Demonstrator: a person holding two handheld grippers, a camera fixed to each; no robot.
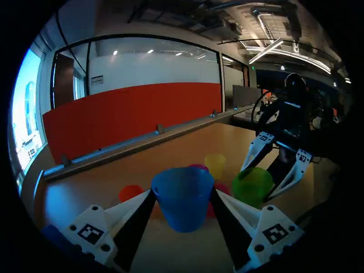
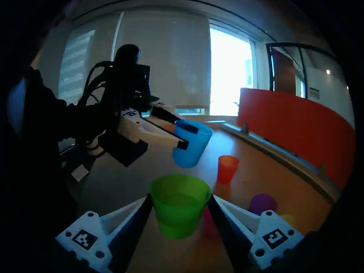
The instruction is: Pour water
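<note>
Wood table (image 1: 182, 145) open toward its far edge; your left gripper (image 1: 183, 192) pinches the blue cup (image 1: 183, 207), right gripper (image 2: 180, 198) the green cup (image 2: 178, 211), mouths up.

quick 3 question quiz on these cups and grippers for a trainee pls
1. Which colour of cup does the left gripper hold?
2. True or false: the right gripper holds the green cup upright, with one finger on each side.
3. Where is the orange cup?
A. standing on the table
B. inside another cup
C. lying on its side

Key: 1. the blue cup; 2. true; 3. A
</note>
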